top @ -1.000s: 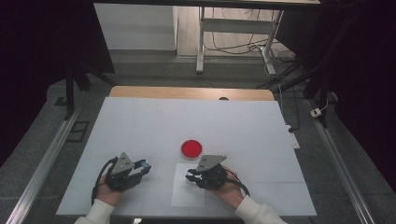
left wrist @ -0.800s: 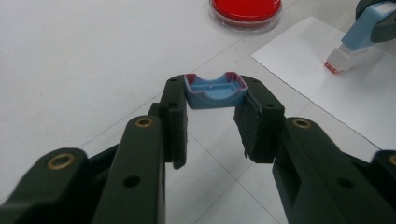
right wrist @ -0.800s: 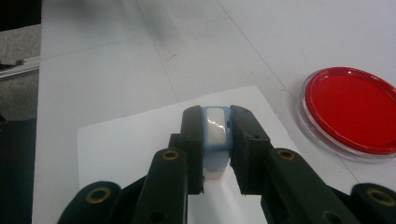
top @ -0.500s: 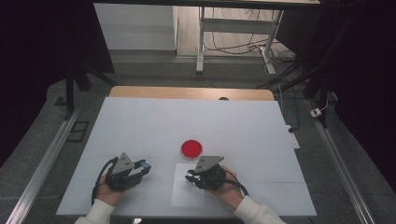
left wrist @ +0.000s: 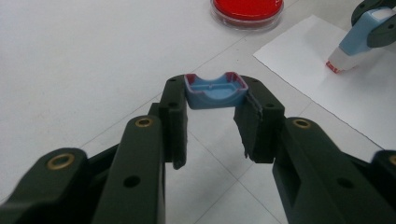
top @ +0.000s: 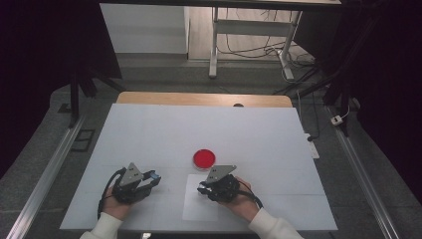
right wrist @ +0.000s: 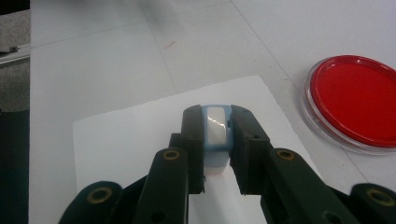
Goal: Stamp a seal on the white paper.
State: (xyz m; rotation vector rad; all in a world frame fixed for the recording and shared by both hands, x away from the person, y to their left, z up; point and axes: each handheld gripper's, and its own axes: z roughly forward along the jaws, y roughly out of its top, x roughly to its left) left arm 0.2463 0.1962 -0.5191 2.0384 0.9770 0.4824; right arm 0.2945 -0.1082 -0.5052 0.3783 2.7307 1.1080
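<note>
Over white paper [top: 200, 204], right claw [right wrist: 217, 140] clamps a glossy blue stamp [right wrist: 216, 133] — left claw [left wrist: 215, 105] pinches its curved plastic cap [left wrist: 215, 91].

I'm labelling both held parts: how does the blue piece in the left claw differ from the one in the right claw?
The small open blue cap, red-stained at its rim, sits in the left claw, hollow side showing; the longer light-blue stamp body in the right claw looks solid. The cap is held above the bare table; the stamp body's red tip points down at the white paper sheet. Both are blue plastic, gripped.

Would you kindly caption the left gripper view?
Left gripper grips blue cap; red dish beyond.
</note>
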